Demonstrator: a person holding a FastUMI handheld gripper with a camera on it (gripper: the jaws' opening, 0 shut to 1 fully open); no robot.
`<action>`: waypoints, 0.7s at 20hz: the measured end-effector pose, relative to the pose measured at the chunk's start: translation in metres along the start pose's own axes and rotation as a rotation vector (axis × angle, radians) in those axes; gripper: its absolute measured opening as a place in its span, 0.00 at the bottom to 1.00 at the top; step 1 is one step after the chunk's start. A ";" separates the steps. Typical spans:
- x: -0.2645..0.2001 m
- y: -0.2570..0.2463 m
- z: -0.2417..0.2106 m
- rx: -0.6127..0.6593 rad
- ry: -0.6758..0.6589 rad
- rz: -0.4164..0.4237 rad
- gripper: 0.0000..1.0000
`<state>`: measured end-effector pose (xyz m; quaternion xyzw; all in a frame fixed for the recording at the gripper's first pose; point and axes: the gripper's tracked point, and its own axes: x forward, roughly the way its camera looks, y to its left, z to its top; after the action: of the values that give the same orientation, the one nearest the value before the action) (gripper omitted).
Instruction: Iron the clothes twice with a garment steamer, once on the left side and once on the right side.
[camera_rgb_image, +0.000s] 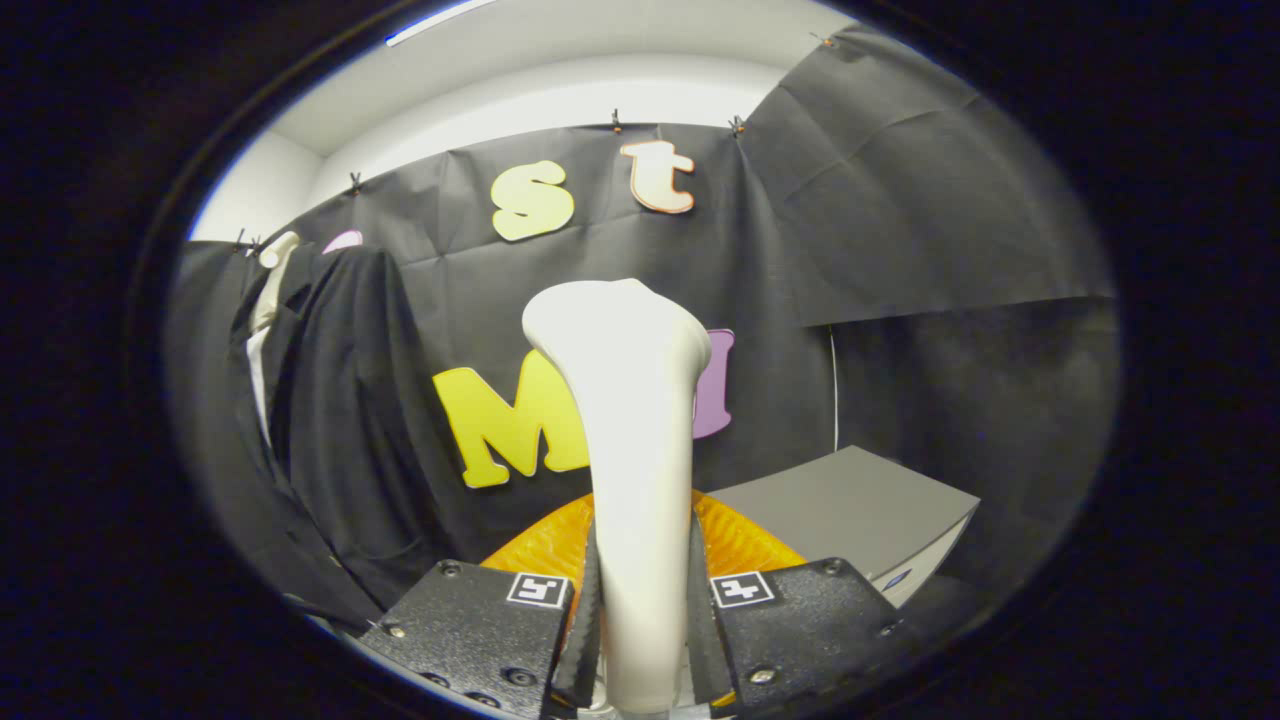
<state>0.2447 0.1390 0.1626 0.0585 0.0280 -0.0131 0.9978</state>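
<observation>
A dark jacket hung on a pale hanger against the booth's wall, well left of the gripper. The gripper's fingers clamped the white garment steamer from both sides, its head standing upright ahead. An orange thing lay behind it, beside a grey box.

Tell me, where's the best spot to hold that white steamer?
Probably the slim straight handle of the white plastic garment steamer, below its flared head. The gripper is shut on that part, one finger on each side. The narrow neck fits between the fingers; the wide head would not.
</observation>
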 end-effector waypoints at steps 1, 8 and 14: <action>-0.011 0.008 0.002 -0.003 -0.020 0.007 0.39; -0.094 0.065 0.002 -0.049 -0.159 0.005 0.39; -0.104 0.141 0.001 -0.112 -0.214 0.059 0.39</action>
<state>0.1455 0.2816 0.1863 0.0019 -0.0798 0.0116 0.9967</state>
